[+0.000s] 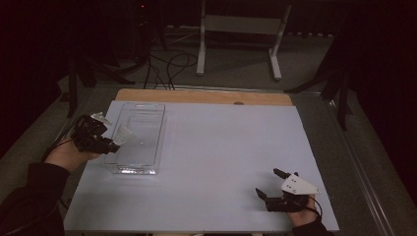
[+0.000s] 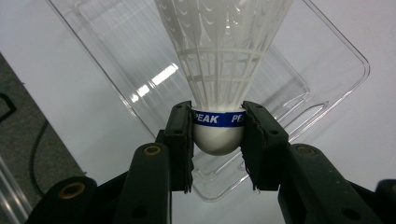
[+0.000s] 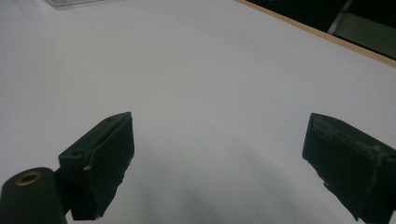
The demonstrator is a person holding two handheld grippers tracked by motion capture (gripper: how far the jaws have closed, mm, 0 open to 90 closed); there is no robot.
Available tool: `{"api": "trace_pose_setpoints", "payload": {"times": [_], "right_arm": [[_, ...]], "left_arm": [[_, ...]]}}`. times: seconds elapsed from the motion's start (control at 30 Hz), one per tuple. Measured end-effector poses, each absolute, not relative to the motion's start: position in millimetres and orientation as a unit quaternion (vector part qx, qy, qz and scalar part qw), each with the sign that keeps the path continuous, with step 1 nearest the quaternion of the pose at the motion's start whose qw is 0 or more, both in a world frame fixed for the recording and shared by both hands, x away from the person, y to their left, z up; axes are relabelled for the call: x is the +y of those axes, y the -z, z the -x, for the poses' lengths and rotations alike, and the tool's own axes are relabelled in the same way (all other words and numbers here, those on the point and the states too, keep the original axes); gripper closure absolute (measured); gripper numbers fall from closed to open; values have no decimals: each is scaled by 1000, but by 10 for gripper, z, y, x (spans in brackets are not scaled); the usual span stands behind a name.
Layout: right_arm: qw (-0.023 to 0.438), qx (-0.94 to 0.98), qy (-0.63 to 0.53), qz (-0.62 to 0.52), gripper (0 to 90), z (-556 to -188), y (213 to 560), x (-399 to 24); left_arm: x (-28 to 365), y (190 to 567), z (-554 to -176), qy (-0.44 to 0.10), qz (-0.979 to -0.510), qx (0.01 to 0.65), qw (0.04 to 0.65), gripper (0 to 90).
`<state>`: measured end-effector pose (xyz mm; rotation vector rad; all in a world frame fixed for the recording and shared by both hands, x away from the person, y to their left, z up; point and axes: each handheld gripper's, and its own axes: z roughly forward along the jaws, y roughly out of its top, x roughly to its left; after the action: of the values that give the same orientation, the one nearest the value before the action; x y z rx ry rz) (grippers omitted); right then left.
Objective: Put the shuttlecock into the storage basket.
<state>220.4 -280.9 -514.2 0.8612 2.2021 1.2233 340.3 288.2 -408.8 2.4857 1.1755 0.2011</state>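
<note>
Left gripper view is showing the left tool (image 2: 218,140) clamping a white shuttlecock (image 2: 219,70) by its rounded cork base, one black jaw pressing on each side just below the blue band. The feathered skirt is pointing away from the tool, out over a clear plastic tray (image 2: 327,70) lying directly beneath and beyond it.

In the high view, the left tool (image 1: 112,145) is hanging at the tray's (image 1: 140,169) left edge, with the shuttlecock (image 1: 123,135) reaching in over the near half of the tray. The tray is sitting at the left of the white surface (image 1: 221,147) and is holding nothing else that can be made out.

Judgement: the pickup is done and the carry is largely done; the shuttlecock is not yet resting in the tray, so lowering and release are remaining. Whether the skirt is touching the tray floor cannot be told.

The right tool (image 1: 270,184) is resting low at the near right of the surface, well apart from the tray, its jaws standing wide apart with nothing between them.
</note>
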Motion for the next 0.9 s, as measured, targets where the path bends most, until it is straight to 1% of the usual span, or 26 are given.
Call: {"api": "trace_pose_setpoints", "payload": {"times": [0.57, 0.9], "right_arm": [[237, 804, -447, -313, 89, -2206, 5146, -2813], [238, 804, -447, -313, 93, -2206, 5144, -2816]], "left_arm": [[2870, 4298, -3457, -53, -891, 423, 157, 666], [2788, 4362, -3497, -59, -905, 405, 118, 665]]}}
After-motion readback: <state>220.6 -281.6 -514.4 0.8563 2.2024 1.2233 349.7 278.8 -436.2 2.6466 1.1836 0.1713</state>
